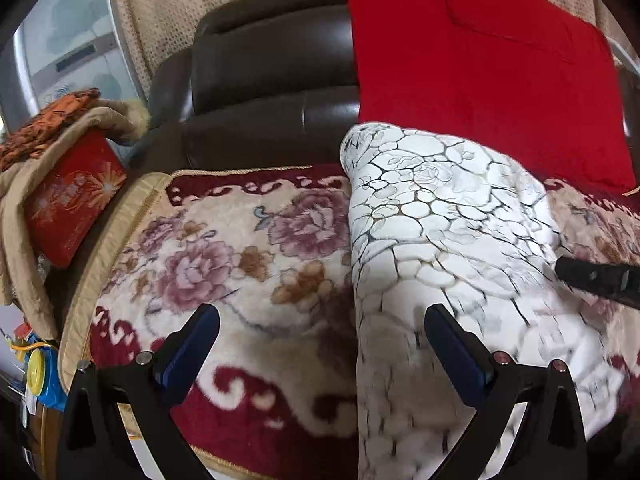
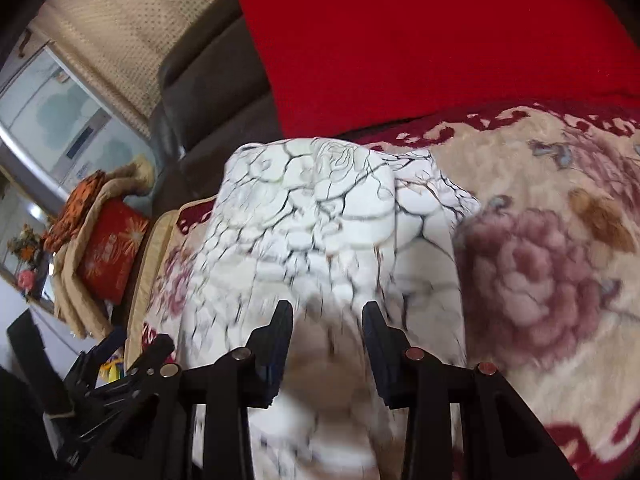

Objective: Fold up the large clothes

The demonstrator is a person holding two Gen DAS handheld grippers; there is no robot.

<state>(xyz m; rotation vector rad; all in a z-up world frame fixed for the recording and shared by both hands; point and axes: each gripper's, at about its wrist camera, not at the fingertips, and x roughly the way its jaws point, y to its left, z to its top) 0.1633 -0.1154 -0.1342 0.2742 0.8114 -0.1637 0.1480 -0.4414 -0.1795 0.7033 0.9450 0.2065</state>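
Observation:
A white garment with a grey cracked-stone and rose print [image 1: 432, 232] lies in a folded strip on a floral plush sofa cover [image 1: 208, 256]. My left gripper [image 1: 320, 322] is open and empty, just above the garment's left edge. A tip of the right gripper shows at the right of the left wrist view [image 1: 596, 278]. In the right wrist view the garment [image 2: 320, 216] fills the middle. My right gripper [image 2: 327, 314] is open, with the cloth lying between and under its jaws, blurred.
A red quilt [image 1: 480, 72] leans on the dark brown leather sofa back [image 1: 264, 64] behind the garment. A red embroidered cushion [image 1: 68, 200] and beige fabric sit at the left end. A blue and yellow toy [image 1: 40, 376] lies low left.

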